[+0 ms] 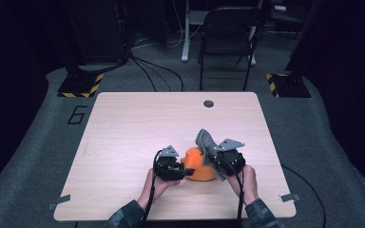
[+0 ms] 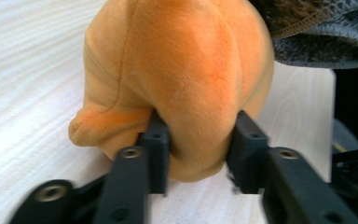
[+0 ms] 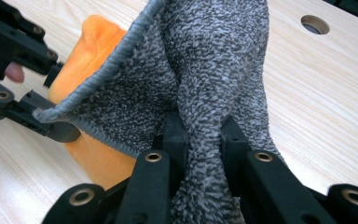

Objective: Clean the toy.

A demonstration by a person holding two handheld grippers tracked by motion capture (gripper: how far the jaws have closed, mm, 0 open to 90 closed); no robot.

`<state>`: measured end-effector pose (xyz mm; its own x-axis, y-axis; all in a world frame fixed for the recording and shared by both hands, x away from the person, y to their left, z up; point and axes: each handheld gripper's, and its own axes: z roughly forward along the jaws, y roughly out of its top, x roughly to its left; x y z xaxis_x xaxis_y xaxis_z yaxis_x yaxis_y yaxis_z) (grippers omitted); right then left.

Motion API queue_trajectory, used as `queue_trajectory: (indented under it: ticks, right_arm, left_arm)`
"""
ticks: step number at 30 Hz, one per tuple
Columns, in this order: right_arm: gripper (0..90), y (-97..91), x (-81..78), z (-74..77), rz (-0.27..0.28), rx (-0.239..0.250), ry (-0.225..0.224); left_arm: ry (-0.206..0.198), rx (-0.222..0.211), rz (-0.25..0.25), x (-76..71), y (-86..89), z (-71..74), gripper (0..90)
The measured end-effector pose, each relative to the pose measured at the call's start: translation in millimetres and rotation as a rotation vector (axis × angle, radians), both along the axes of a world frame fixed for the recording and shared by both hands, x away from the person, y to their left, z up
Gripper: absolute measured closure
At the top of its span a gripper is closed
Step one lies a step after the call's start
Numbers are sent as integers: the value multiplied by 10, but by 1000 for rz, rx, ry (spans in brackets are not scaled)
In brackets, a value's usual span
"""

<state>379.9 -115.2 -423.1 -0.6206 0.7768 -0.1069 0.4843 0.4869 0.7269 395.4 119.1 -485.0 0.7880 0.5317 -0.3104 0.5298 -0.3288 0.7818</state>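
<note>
On the near half of one pale wooden table (image 1: 123,123), everything in use sits close together, between the person's two hands. That table is the largest thing; it has a single round hole (image 1: 208,103) near its far edge, and two grey tabs at its near corners. Beyond it stands one dark folding chair (image 1: 228,33) on the grey floor, with two yellow-and-black striped bases (image 1: 81,85) to either side.

Next in size is one orange plush toy (image 1: 200,166), resting on the table near the front edge, between the two grippers. One grey knitted cloth (image 1: 208,145) rises above the toy's right side and drapes against it; the left gripper view shows the cloth's edge (image 2: 317,32) lying over the top of the plush (image 2: 182,79).

Two grippers are at work. The left gripper (image 2: 198,140) has its jaws set on either side of a bulge of the toy, the pads pressing in and denting the plush on both sides. The right gripper (image 3: 203,135) has its jaws closed tight on a bunched fold of the cloth (image 3: 205,70), holding it up off the table, with the toy (image 3: 88,46) behind and to the side.
</note>
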Motion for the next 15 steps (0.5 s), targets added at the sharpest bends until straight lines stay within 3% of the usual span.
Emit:
queue_trajectory:
  ticks: [5,11,15]
  right_arm:
    - [775,-23,21,-12,3,5,5]
    - [775,-35,35,-17,-4,14,8]
    - [775,-17,34,-17,-13,14,15]
  left_arm:
    - [-28,10,-16,-9,10,5,423]
    - [-169,106,-66,-92,25,9,238]
    - [-222,139,-83,-86,5,-66,175]
